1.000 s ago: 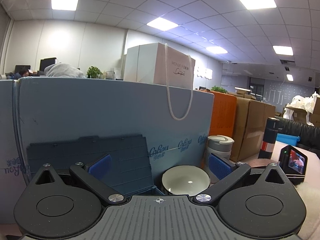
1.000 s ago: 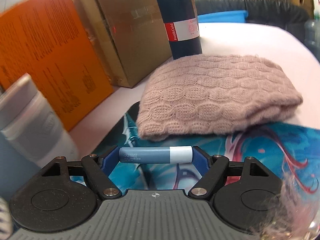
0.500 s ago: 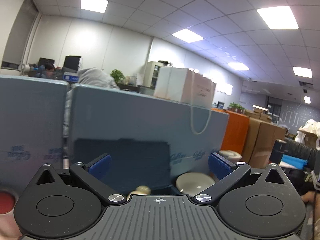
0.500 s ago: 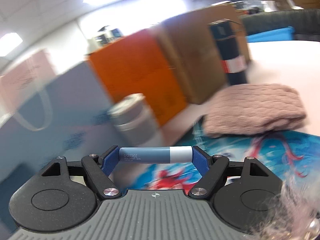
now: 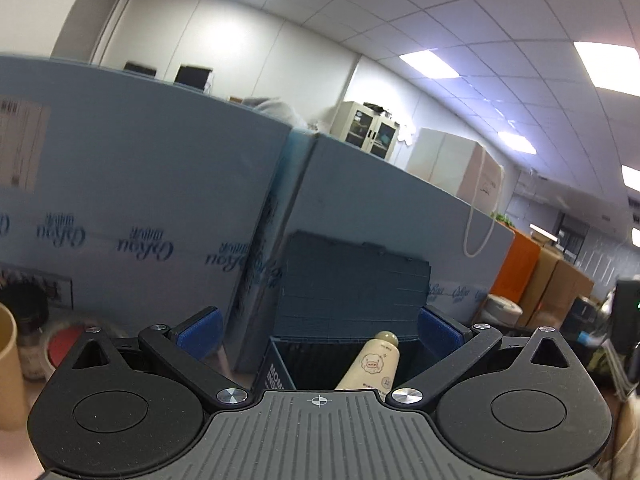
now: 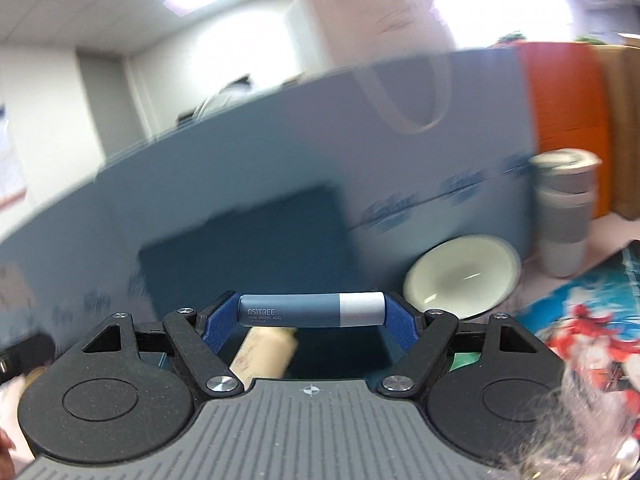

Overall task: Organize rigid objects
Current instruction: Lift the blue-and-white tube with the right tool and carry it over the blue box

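Blue partition boards back a cluttered desk.
Lip balm tube sits crosswise, clamped end to end by the right gripper above the dark storage box holding a cream tube; left gripper gapes wide, empty.

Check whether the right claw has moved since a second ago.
Yes. The right claw, shut on the lip balm tube, swung left, from the pink knit toward the dark blue box.

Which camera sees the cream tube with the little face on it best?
The left wrist view: the cream tube is sharp, with its cap and face sticker showing, sticking up from the dark blue box. In the right wrist view it is blurry and partly hidden behind the right tool.
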Demonstrator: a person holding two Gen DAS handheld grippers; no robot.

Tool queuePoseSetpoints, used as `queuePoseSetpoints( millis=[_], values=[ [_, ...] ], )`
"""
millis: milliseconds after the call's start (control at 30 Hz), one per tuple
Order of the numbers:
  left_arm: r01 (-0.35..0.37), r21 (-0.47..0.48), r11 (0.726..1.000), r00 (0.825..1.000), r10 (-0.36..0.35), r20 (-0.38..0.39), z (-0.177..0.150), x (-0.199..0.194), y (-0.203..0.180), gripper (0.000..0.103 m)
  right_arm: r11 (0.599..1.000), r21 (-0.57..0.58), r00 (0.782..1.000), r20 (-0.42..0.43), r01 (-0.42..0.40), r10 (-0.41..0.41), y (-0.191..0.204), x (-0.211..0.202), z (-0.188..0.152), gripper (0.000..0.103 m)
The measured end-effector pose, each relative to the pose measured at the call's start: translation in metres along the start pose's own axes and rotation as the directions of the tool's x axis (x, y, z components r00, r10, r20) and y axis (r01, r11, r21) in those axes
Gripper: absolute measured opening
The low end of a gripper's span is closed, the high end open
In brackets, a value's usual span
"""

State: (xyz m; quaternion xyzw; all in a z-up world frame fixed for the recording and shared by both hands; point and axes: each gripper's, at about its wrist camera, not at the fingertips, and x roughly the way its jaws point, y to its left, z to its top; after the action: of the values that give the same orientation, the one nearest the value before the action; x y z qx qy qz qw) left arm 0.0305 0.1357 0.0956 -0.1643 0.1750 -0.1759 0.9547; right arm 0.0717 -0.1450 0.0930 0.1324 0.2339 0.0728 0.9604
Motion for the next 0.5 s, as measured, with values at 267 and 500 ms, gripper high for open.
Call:
queuePoseSetpoints(
  millis=[267,500],
  values=[
    [0.051,-0.032,0.998,0.998,-0.053,-0.038,-0.002,0.008,0.010,0.103,0.992,-0.125,0.980,-0.199,-0.015,-0.010,0.028,0.055,-0.013,0.076],
    [0.036,-0.026,0.999,0.999,-0.037,-0.038,-0.003,0.007,0.009,0.103,0.981,-0.176,0.953,-0.303,-0.080,0.024,0.027,0.052,-0.014,0.076]
  ],
)
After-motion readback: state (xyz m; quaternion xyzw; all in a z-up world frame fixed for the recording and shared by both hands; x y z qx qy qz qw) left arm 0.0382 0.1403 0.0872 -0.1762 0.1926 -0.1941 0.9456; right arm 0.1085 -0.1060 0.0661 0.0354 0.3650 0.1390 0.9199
